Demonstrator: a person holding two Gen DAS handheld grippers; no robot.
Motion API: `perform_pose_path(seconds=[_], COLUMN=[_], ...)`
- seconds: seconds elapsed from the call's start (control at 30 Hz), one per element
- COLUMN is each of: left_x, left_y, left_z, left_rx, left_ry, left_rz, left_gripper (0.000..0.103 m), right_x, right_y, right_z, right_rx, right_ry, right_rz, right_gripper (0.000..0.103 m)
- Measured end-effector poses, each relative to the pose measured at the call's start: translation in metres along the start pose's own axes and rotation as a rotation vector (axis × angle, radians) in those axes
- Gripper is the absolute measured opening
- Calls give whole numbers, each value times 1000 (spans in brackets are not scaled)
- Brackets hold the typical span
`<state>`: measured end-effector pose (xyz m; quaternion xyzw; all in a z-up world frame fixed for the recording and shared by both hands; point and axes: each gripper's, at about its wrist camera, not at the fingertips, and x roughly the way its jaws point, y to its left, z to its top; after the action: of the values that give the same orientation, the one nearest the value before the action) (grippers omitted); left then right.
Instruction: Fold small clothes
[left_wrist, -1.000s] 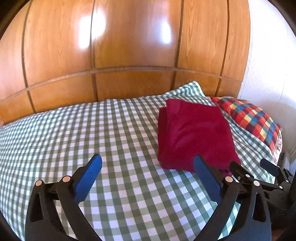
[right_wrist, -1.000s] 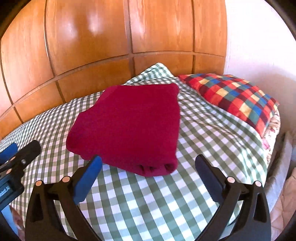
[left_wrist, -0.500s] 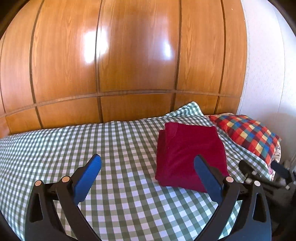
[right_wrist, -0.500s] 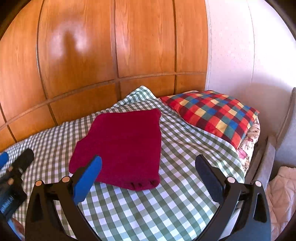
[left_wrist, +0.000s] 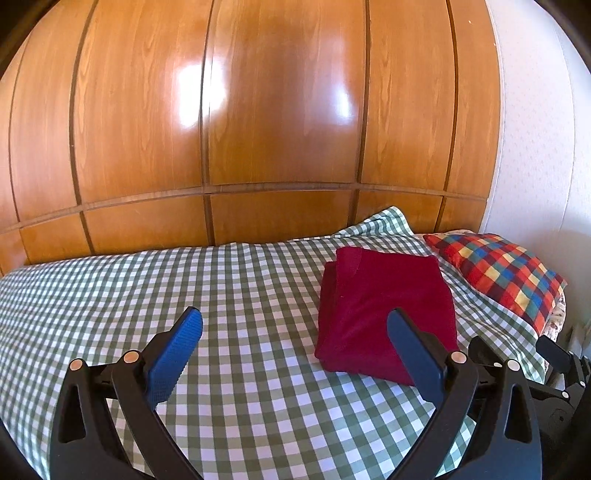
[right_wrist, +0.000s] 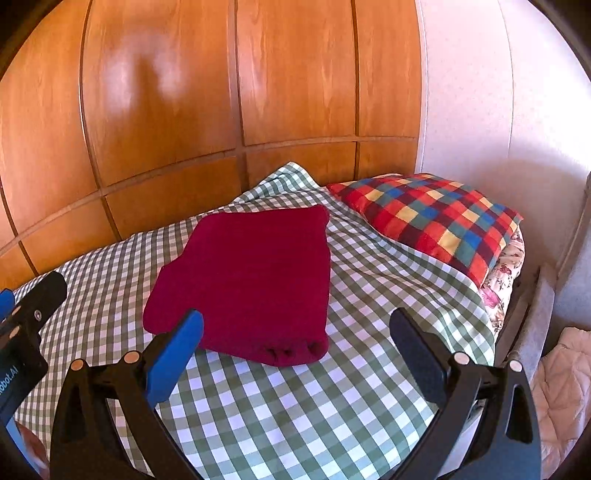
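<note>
A dark red garment (left_wrist: 384, 310) lies folded into a neat rectangle on the green checked bedsheet (left_wrist: 184, 280). In the right wrist view the garment (right_wrist: 251, 280) lies just ahead of me, its folded edge toward me. My left gripper (left_wrist: 295, 332) is open and empty, above the sheet, to the left of the garment. My right gripper (right_wrist: 295, 332) is open and empty, held back from the garment's near edge. The right gripper's body shows at the lower right of the left wrist view (left_wrist: 554, 373).
A multicoloured checked pillow (right_wrist: 432, 218) lies to the right of the garment. A wooden panelled wall (left_wrist: 258, 110) stands behind the bed. The bed's right edge (right_wrist: 498, 295) drops off toward a pale quilted cloth (right_wrist: 565, 387) on the floor.
Both grippers have drawn back and upward from the garment, so the bed looks farther and lower. The garment has not moved. Both grippers stay open.
</note>
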<state>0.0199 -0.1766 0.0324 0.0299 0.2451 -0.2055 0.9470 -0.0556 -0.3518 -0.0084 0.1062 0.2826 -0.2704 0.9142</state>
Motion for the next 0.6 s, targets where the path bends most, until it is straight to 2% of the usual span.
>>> perform_pose_path(seconds=[0.6], left_x=[1], left_y=[-1], left_z=[0], left_rx=[9], left_ry=[-7], left_rz=[0], left_gripper=[99], right_x=[0], right_y=[1], right_z=[0], right_rx=[-2], right_ry=[1], right_rz=[1], right_gripper=[101])
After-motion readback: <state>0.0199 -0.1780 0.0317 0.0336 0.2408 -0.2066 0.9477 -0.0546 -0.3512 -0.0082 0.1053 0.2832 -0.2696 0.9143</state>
